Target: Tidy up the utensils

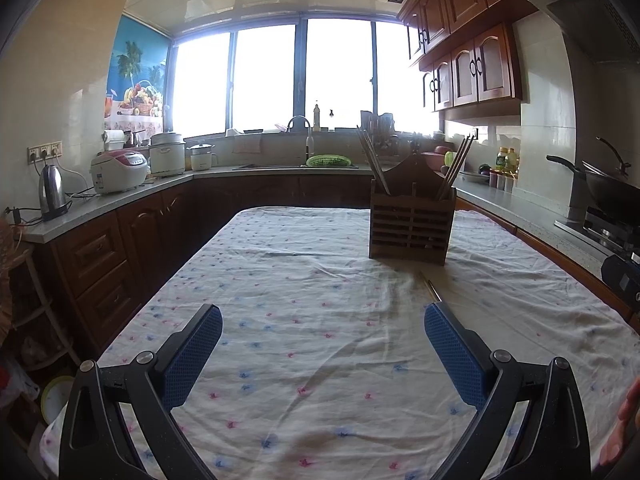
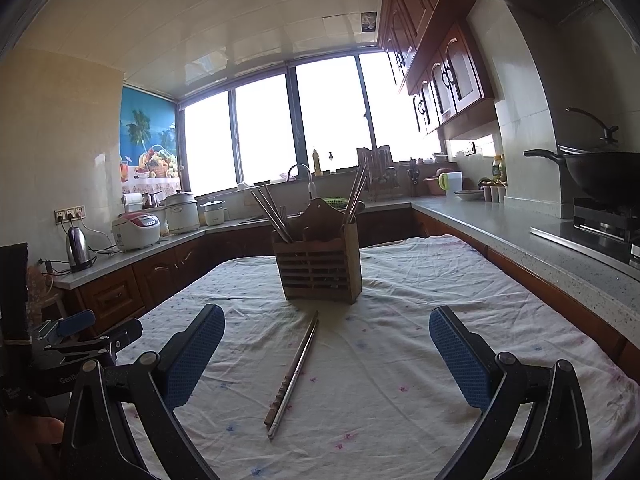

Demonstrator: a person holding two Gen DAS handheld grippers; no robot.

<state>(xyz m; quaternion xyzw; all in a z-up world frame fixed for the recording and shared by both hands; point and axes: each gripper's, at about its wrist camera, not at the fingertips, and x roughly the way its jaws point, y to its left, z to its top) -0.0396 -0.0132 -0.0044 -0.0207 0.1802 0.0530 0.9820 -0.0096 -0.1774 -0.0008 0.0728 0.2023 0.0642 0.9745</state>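
A dark wooden utensil holder (image 2: 320, 266) stands upright on the floral tablecloth (image 2: 400, 360), with chopsticks leaning out at its left and right sides. It also shows in the left wrist view (image 1: 412, 224). A pair of chopsticks (image 2: 294, 374) lies loose on the cloth in front of the holder, between my right gripper's open jaws. My right gripper (image 2: 326, 334) is open and empty. My left gripper (image 1: 323, 334) is open and empty; the tip of the loose chopsticks (image 1: 430, 286) shows just beyond its right finger. The left gripper also appears at the left edge of the right wrist view (image 2: 76, 334).
Counters run around the table: kettle (image 2: 78, 248) and rice cookers (image 2: 136, 232) on the left, sink with a green basket (image 1: 328, 161) at the back, a wok (image 2: 600, 176) on the stove at the right. Wall cabinets hang at upper right.
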